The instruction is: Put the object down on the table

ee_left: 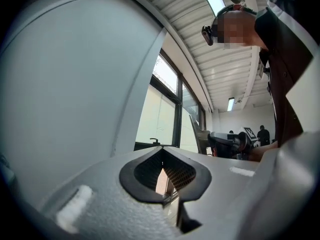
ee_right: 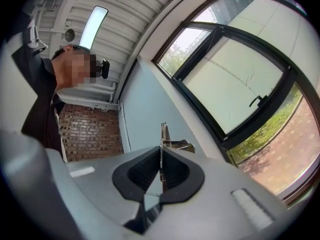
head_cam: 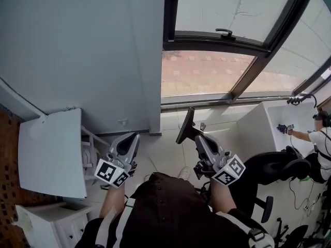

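My right gripper [head_cam: 198,137] is shut on a thin, flat, dark plate-like object [head_cam: 185,125] that sticks up and to the left from the jaws. In the right gripper view [ee_right: 161,160] only the object's narrow metal edge [ee_right: 162,139] shows, clamped upright between the black pads, with a small bracket at its tip. My left gripper [head_cam: 132,139] is held beside it at chest height; its pads [ee_left: 150,170] meet at the tips with nothing between them. From the left gripper view the right gripper [ee_left: 234,142] and the object [ee_left: 194,130] appear at mid-right. Both grippers point up toward the window.
A white table [head_cam: 51,154] stands at the left against the grey wall [head_cam: 93,50], with a white drawer unit [head_cam: 49,218] below it. Another white table [head_cam: 258,125] and a black office chair [head_cam: 282,169] are at the right. A second person [head_cam: 320,138] stands at far right.
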Available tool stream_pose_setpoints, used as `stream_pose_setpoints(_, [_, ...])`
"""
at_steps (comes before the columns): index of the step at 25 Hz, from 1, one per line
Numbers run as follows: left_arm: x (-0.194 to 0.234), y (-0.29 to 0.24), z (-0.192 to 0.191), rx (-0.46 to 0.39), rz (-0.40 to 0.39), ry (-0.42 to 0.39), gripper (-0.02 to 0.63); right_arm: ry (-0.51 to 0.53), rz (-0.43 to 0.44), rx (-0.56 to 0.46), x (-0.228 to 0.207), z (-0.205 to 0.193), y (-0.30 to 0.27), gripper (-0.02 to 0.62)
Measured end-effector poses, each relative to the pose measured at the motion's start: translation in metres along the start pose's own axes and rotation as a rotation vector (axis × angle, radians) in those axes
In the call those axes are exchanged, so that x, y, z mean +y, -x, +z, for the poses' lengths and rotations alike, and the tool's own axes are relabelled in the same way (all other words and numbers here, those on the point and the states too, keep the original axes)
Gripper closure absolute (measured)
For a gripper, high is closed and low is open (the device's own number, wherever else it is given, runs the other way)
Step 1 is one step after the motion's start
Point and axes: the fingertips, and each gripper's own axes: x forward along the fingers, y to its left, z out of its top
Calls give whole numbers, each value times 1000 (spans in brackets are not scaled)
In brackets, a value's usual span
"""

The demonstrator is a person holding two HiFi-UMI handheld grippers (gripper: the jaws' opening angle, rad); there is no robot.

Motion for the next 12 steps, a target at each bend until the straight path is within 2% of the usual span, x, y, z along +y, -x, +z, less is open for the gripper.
stream_pose_setpoints(6, [25,42,4,5,49,-22,605,-43,42,29,19,-30,-29,586])
stream_pose_setpoints(9, [42,68,11,-5,113,-58,606,-62,78,57,30,-47,-47,586])
stream_pose_setpoints(12, [60,95,13,-2,169,-61,606,-70,121,84,43,-62,-68,586])
